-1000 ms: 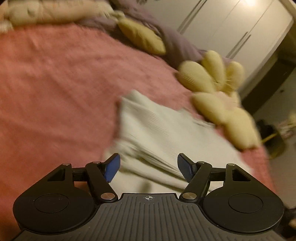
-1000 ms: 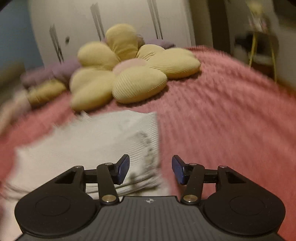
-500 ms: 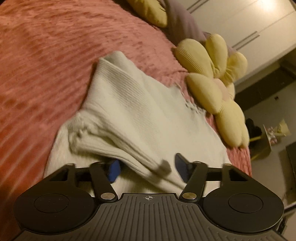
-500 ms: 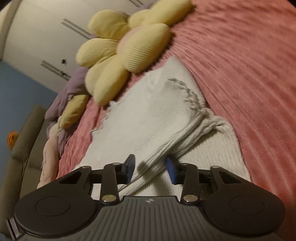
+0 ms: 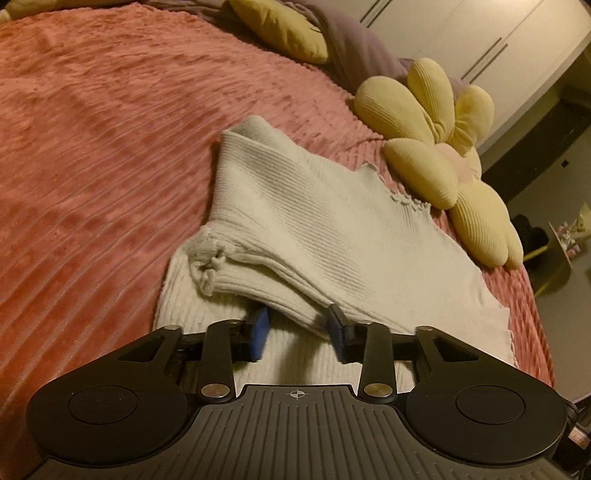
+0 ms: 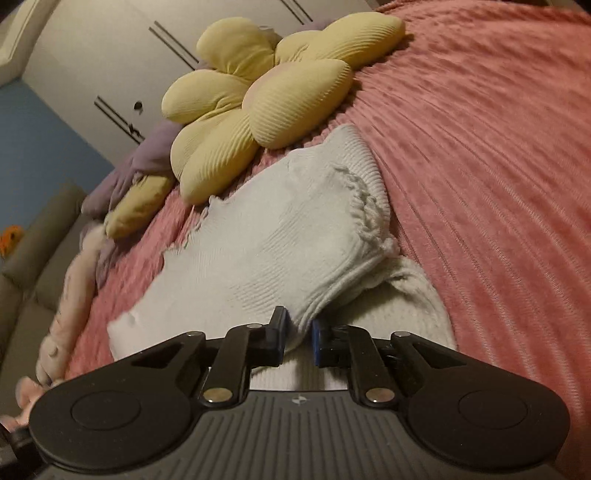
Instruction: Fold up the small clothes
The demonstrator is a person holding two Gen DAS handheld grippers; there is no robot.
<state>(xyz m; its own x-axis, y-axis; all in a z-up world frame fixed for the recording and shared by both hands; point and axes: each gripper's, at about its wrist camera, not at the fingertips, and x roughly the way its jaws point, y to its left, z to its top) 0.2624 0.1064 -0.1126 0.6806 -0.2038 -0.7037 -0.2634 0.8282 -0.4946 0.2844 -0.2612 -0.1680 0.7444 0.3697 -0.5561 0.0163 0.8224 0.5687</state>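
A white ribbed knit garment [image 5: 314, 221] lies on the pink bedspread [image 5: 92, 147], its upper part doubled over the lower with a frilled hem. My left gripper [image 5: 298, 328] is at the near edge of that fold; its jaws are closing, with the thick fold between the blue pads, which stand apart at its sides. In the right wrist view the same garment [image 6: 277, 229] fills the middle. There my right gripper [image 6: 298, 332] is closing, and its pads pinch a narrow bunch of the folded edge.
A yellow flower-shaped cushion [image 5: 443, 155] [image 6: 266, 99] lies just beyond the garment. Yellow and purple pillows [image 5: 280, 29] are at the bed's far side. White wardrobe doors [image 6: 92, 55] stand behind. A grey sofa [image 6: 29, 258] is off the bed's edge.
Both grippers came down to the garment's near folded edge and narrowed around it. The right one went from wide apart to pinching the fabric. The right view has rolled.
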